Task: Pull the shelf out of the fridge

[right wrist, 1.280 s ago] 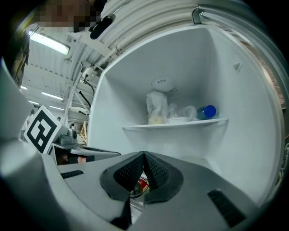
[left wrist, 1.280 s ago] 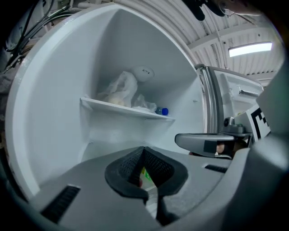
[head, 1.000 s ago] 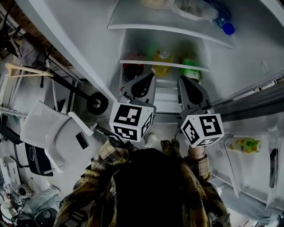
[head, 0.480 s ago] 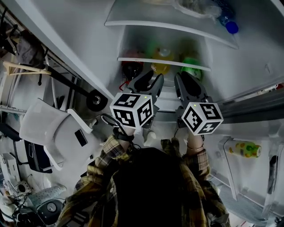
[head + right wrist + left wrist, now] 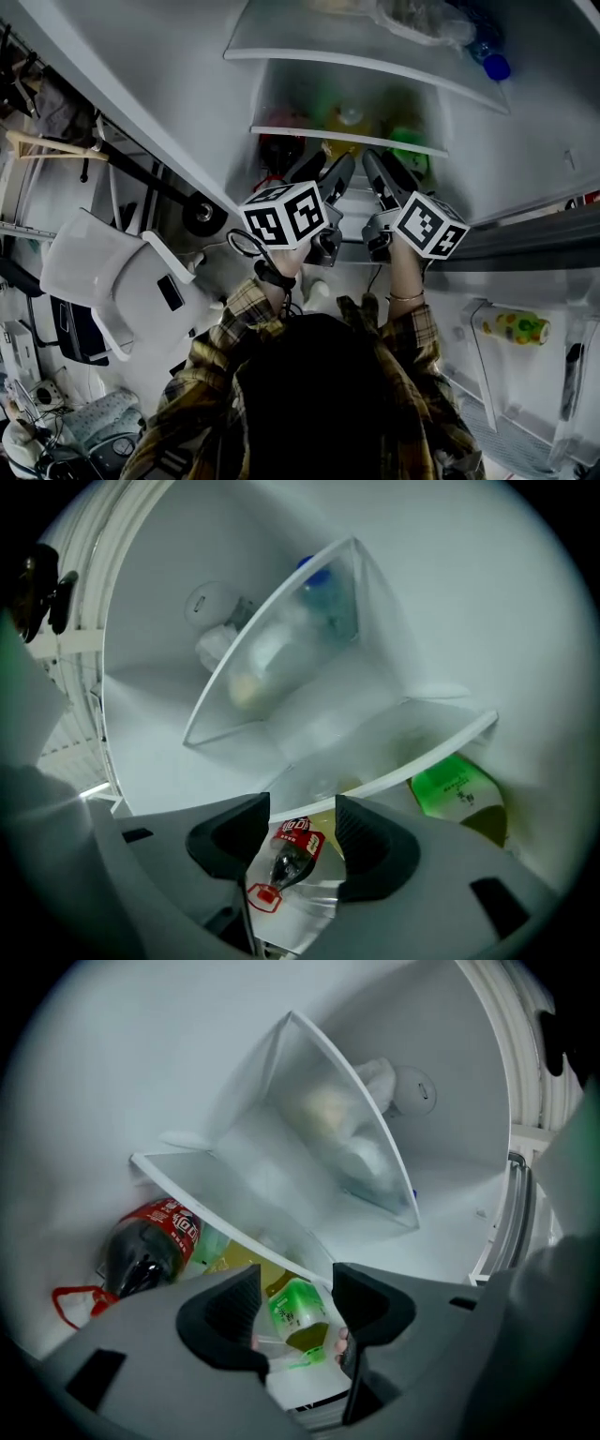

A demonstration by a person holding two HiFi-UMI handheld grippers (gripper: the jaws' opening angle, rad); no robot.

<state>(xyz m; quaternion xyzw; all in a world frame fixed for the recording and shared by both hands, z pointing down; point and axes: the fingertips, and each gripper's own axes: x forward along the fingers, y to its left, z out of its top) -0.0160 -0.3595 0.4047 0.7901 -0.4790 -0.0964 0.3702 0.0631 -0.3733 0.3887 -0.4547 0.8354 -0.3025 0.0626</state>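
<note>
The left claw (image 5: 326, 174) is raised into the open fridge on a plaid-sleeved forearm that angles upward. Its jaws are opening and already wide apart, gripping nothing; only a green bottle (image 5: 300, 1312) shows beyond the gap. A dark cola bottle (image 5: 141, 1252) shows further left, under the shelf (image 5: 225, 1208). The shelf is a frosted clear pane with a white front edge, and it sits in the fridge just above both claws. The right claw (image 5: 386, 171) is lifted alongside, its tips short of that edge. Its jaws are opening too, empty, framing the cola bottle behind. The upper shelf (image 5: 356, 58) carries a hazy plastic bag (image 5: 405, 15) and a blue-capped bottle (image 5: 494, 66), which is partly cut off.
</note>
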